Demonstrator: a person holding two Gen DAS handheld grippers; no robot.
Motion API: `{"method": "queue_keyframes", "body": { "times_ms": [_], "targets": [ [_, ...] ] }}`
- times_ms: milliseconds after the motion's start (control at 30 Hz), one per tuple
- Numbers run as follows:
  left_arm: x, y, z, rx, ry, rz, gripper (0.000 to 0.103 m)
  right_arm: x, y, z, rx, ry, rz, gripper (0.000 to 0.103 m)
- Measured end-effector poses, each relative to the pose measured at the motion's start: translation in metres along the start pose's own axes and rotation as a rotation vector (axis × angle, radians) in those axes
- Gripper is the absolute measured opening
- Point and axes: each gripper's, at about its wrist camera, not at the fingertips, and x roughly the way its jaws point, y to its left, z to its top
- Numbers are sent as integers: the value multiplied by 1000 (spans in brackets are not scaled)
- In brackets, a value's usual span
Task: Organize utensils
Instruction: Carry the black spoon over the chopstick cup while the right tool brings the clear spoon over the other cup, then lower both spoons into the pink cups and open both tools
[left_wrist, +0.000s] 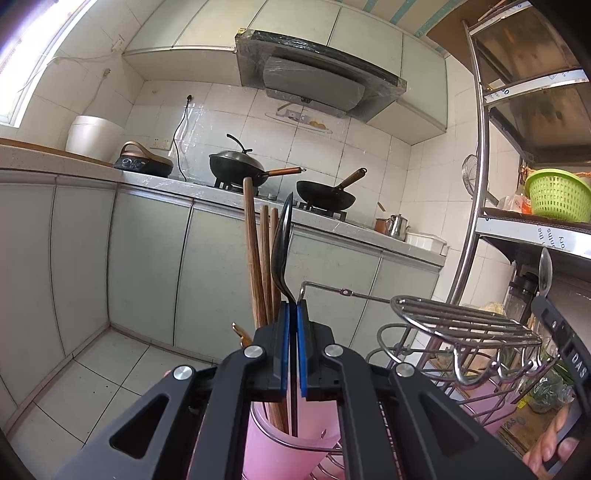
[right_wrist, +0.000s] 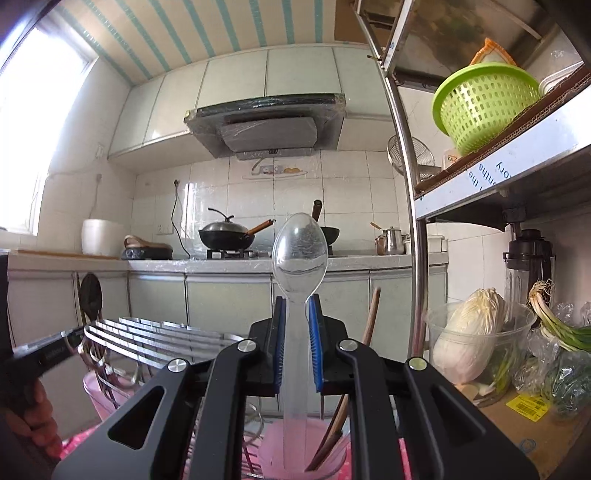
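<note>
In the left wrist view my left gripper (left_wrist: 293, 308) is shut on the thin handle of a black spoon (left_wrist: 282, 243), bowl upward. Its lower end reaches down into a pink cup (left_wrist: 273, 448) that also holds several wooden chopsticks (left_wrist: 256, 254). The right wrist view shows my right gripper (right_wrist: 297, 306) shut on the flat handle of a clear plastic spoon (right_wrist: 300, 251), also bowl up. That handle runs down toward a second pink cup (right_wrist: 291, 450) holding brown wooden utensils (right_wrist: 371, 321). The right gripper and the clear spoon (left_wrist: 546, 267) also show at the left view's right edge.
A chrome wire rack (left_wrist: 461, 325) carries both cups. A metal shelf post (right_wrist: 410, 184) rises at right, with a green basket (right_wrist: 484, 103) above and cabbage (right_wrist: 469, 332) and greens below. Counter with woks (left_wrist: 240, 166) lies beyond. A hand (left_wrist: 550, 450) shows at lower right.
</note>
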Motion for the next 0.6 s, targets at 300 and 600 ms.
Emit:
{"method": "queue_keyframes", "body": {
  "times_ms": [300, 600],
  "targets": [
    [-13, 1, -3, -7, 14, -7, 4, -24, -4, -19, 70, 82, -6, 13],
    [-12, 6, -1, -31, 90, 5, 4, -26, -12, -26, 142, 214, -17, 13]
  ]
}}
